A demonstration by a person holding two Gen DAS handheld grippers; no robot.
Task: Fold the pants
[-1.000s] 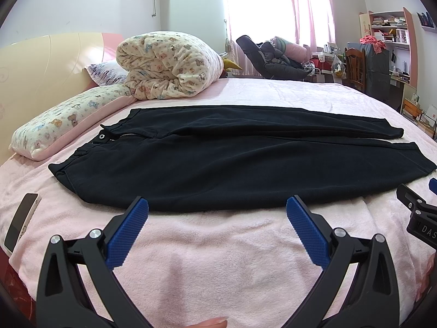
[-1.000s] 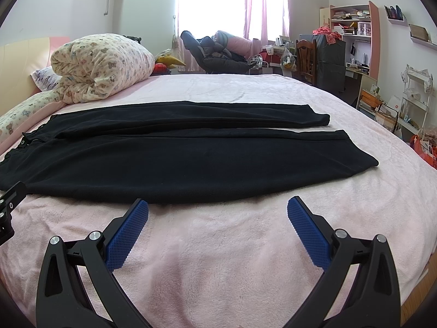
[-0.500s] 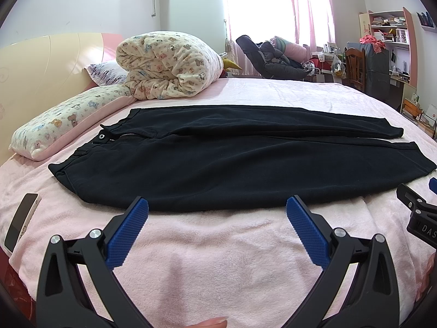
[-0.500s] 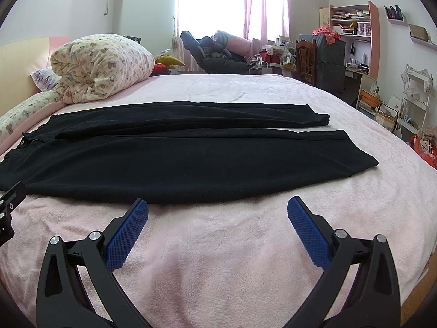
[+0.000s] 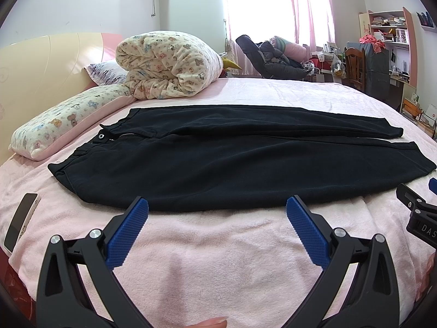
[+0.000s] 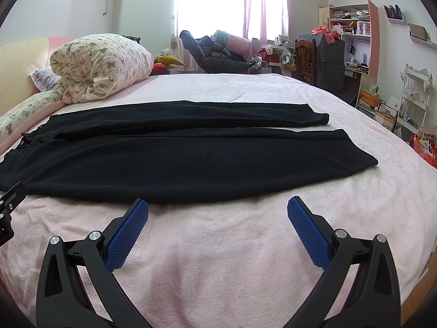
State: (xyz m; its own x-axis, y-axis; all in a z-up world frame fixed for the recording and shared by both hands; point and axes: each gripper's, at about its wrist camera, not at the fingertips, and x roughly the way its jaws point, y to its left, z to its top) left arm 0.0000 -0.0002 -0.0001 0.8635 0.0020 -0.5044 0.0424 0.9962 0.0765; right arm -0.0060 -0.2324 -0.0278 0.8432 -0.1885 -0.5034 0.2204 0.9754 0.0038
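Left wrist view is showing the left gripper hanging with its jaws spread wide and holding nothing, just short of the near edge of the pants, which are lying flat across the middle of the frame on the pink bed, waistband at the left, hems at the right. The right gripper is sitting likewise released and empty in its own view, facing the leg half, hems at centre right.

The likely risk: the pads are sitting over fluffy blanket, so a low pinch may be catching the bed cover along with the cloth, or taking only the top layer and dragging the leg askew. The two legs are lying slightly apart, so a careless lift may be leaving them misaligned.

A phone is lying at the lower left, close to the waistband corner, and could get swept. The quilt in the upper left is crowding the far waistband side; the right and far middle are offering open bed.
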